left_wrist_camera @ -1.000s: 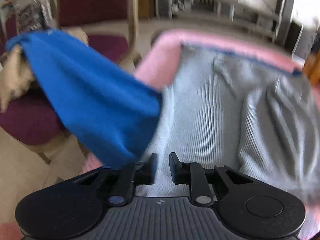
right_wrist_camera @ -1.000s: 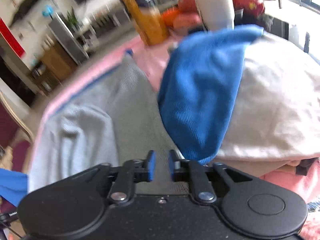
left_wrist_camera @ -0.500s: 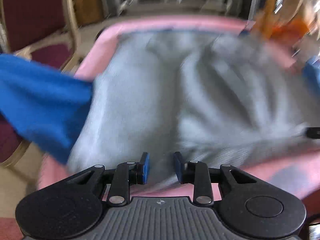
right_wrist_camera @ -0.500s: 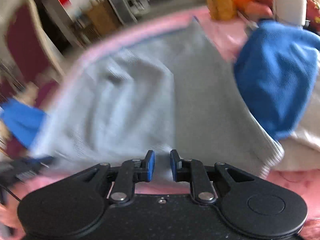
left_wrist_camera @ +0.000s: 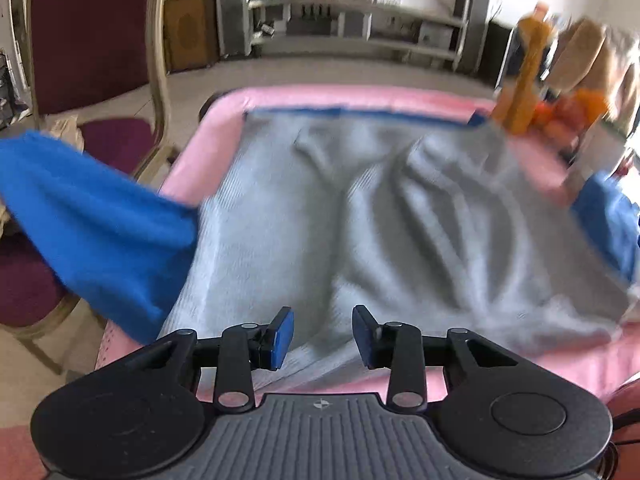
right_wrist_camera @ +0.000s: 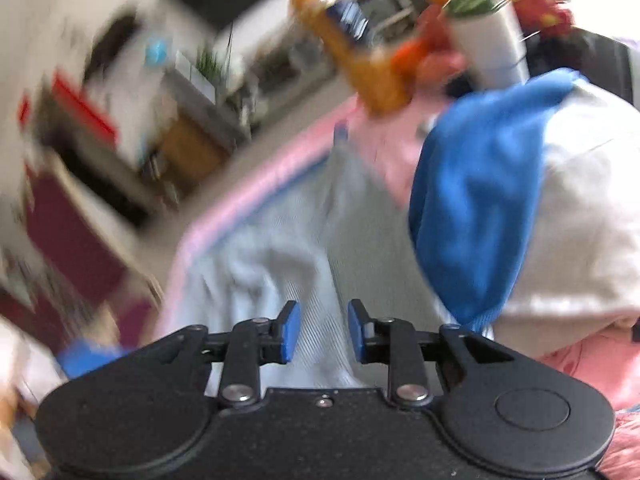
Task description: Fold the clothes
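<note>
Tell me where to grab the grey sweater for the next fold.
Probably the grey sweater near hem, which lies just ahead of the open left gripper. Come in low from the near table edge: the hem lies flat on the pink cover, while the middle is bunched in ridges.

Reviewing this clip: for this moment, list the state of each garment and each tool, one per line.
left tool: open, nothing between its fingers, above the near edge of the grey garment.
right tool: open, nothing held, over the grey garment.
grey garment: spread on the pink cloth, wrinkled, not yet folded.
blue garment: hanging off the table's left edge, unfolded.
blue cloth: draped over a white bundle.
</note>
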The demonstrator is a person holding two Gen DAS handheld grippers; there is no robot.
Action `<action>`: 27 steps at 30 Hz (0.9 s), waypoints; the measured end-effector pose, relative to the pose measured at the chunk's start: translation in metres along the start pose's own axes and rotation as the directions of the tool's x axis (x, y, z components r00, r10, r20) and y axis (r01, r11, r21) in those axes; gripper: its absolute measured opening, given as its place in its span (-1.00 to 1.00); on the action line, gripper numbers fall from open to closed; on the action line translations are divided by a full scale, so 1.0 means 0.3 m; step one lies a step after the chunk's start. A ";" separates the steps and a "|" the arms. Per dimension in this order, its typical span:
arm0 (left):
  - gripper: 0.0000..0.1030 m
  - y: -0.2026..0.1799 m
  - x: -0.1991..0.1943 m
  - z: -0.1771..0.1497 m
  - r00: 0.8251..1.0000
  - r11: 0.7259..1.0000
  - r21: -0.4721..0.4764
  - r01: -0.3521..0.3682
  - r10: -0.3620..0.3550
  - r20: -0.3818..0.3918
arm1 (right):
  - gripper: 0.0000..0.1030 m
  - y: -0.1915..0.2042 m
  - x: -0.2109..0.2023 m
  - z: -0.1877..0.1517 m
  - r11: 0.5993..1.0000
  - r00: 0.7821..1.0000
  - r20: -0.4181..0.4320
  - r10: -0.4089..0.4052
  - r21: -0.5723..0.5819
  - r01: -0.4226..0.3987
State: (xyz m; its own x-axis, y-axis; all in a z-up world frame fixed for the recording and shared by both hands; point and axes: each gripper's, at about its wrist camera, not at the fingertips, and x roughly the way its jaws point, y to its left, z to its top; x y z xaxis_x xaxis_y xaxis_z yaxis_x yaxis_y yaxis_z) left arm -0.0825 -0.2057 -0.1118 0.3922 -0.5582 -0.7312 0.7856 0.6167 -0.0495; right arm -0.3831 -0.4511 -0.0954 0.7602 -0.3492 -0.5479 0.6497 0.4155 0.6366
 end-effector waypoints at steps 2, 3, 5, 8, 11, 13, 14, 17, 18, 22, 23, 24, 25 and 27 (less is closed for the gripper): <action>-0.30 -0.047 -0.059 0.043 0.998 0.999 0.000 0.046 -0.046 0.046 | -0.36 -0.027 -0.083 0.073 0.995 0.995 0.087 0.042 0.087 -0.050; -0.30 -0.074 -0.084 0.067 0.995 0.998 0.006 0.065 -0.066 0.069 | -0.30 -0.040 -0.120 0.107 0.990 0.990 0.130 0.055 0.121 -0.071; -0.29 -0.128 -0.118 0.117 0.990 0.995 0.027 0.093 -0.096 0.106 | -0.24 -0.060 -0.173 0.165 0.987 0.978 0.205 0.049 0.142 -0.079; -0.27 -0.209 -0.134 0.181 0.985 0.991 0.070 0.110 -0.118 0.125 | -0.13 -0.108 -0.197 0.249 0.980 0.955 0.298 0.008 0.185 -0.066; -0.22 -0.309 -0.093 0.212 0.989 0.989 0.107 0.103 -0.113 0.095 | 0.16 -0.216 -0.165 0.305 0.961 0.929 0.367 -0.056 0.271 -0.049; -0.21 -0.374 -0.047 0.204 0.992 0.984 0.137 0.110 -0.117 0.050 | 0.32 -0.328 -0.123 0.330 0.934 0.914 0.385 -0.126 0.356 -0.021; -0.21 -0.405 -0.024 0.199 0.992 0.982 0.152 0.115 -0.121 0.025 | 0.32 -0.387 -0.101 0.341 0.916 0.908 0.388 -0.157 0.400 -0.012; -0.21 -0.499 0.045 0.181 0.991 0.972 0.195 0.135 -0.128 -0.049 | 0.08 -0.567 -0.021 0.358 0.845 0.914 0.356 -0.196 0.534 -0.027; -0.21 -0.531 0.068 0.175 0.989 0.968 0.209 0.142 -0.129 -0.073 | -0.13 -0.589 0.004 0.372 0.836 0.918 0.342 -0.202 0.548 -0.020; -0.21 -0.606 0.129 0.164 0.982 0.960 0.229 0.163 -0.136 -0.129 | -0.24 -0.677 0.103 0.425 0.800 0.933 0.283 -0.222 0.600 0.008; -0.21 -0.615 0.136 0.164 0.981 0.960 0.227 0.165 -0.137 -0.134 | -0.24 -0.699 0.128 0.438 0.790 0.936 0.268 -0.226 0.613 0.015; -0.20 -0.623 0.141 0.162 0.981 0.959 0.228 0.166 -0.137 -0.138 | -0.24 -0.721 0.152 0.452 0.780 0.939 0.253 -0.230 0.625 0.023; -0.20 -0.628 0.144 0.159 0.981 0.959 0.232 0.165 -0.134 -0.142 | -0.24 -0.743 0.177 0.465 0.770 0.942 0.238 -0.234 0.637 0.031; -0.19 -0.632 0.149 0.153 0.981 0.958 0.238 0.160 -0.126 -0.150 | -0.24 -0.770 0.224 0.484 0.761 0.945 0.217 -0.246 0.647 0.049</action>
State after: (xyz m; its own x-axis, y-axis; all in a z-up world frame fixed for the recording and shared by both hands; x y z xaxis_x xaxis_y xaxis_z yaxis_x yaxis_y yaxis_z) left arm -0.1920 -0.3731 -0.1039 0.2138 -0.5421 -0.8127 0.9292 0.3695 -0.0020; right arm -0.4814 -0.6924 -0.2004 0.5599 -0.6139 -0.5565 0.5351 -0.2449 0.8085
